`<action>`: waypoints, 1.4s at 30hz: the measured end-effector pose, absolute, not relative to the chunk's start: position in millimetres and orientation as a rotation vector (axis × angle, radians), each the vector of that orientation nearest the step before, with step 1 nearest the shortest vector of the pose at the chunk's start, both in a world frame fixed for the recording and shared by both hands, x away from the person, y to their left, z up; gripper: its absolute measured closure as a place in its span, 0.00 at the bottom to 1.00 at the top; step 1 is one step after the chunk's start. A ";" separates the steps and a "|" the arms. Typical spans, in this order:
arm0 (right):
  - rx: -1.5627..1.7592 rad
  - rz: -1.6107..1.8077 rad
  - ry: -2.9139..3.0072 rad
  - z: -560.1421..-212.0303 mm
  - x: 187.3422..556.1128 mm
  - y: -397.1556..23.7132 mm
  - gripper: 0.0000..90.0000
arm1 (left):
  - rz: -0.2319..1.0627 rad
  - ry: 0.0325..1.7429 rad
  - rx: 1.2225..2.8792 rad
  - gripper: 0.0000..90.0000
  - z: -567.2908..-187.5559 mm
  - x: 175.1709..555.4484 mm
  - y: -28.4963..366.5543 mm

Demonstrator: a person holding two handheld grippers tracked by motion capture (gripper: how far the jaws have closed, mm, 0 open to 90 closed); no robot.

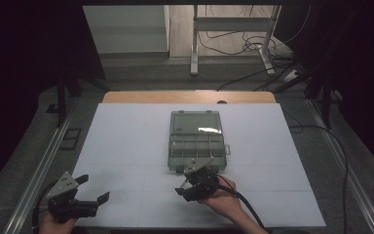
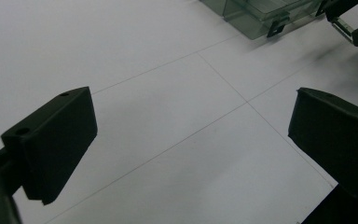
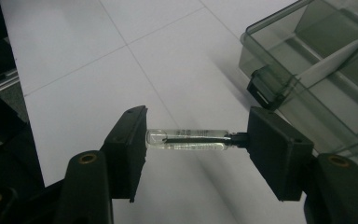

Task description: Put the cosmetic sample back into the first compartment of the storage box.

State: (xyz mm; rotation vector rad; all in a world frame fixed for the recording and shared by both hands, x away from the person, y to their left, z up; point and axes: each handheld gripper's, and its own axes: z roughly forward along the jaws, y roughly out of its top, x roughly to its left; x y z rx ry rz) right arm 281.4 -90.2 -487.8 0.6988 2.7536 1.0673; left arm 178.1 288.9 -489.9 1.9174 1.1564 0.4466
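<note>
**Reader:** Where is the small glass vial, and what holds it?

**Describer:** The right gripper [image 3: 196, 140] has its jaws clamped on the vial [image 3: 189, 139], one pad at each end. The vial is a slim clear tube with a dark cap, and its long axis runs straight across from one jaw to the other, lying level above the white table [image 3: 74, 60].

**Reader:** Which way does the box lie from it?

**Describer:** The clear compartment box [image 1: 196, 141] sits just beyond the right gripper [image 1: 196, 183] in the high view, its near edge close to the jaws. In the right gripper view it lies ahead and to the right, lid open, with a latch [image 3: 266, 88] on its near corner.

**Reader:** And the other hand?

**Describer:** The left gripper [image 1: 93, 189] rests well apart at the table's near left, jaws spread with nothing between them. The right hand [image 1: 224, 197] is far nearer the box, so the placing looks like its job.
</note>
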 end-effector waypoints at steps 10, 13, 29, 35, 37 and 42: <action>0.726 1.120 2.729 -481.3 287.4 -93.3 0.44 | 0.444 1.159 1.916 0.02 -490.0 178.3 289.3; 0.739 1.138 2.717 -478.6 290.8 -94.8 0.44 | 0.446 1.159 1.916 0.02 -489.9 178.1 289.2; 0.783 1.176 2.649 -467.6 318.9 -89.2 0.44 | 0.447 1.164 1.913 0.02 -490.1 178.3 289.5; 0.801 1.177 2.630 -467.1 327.6 -86.9 0.44 | 0.445 1.165 1.914 0.02 -490.1 178.4 289.2; 0.802 1.180 2.628 -467.4 328.9 -86.3 0.44 | 0.445 1.166 1.915 0.02 -490.1 178.4 289.2; 0.806 1.173 2.616 -467.6 335.3 -82.6 0.44 | 0.444 1.169 1.916 0.02 -490.2 178.7 289.1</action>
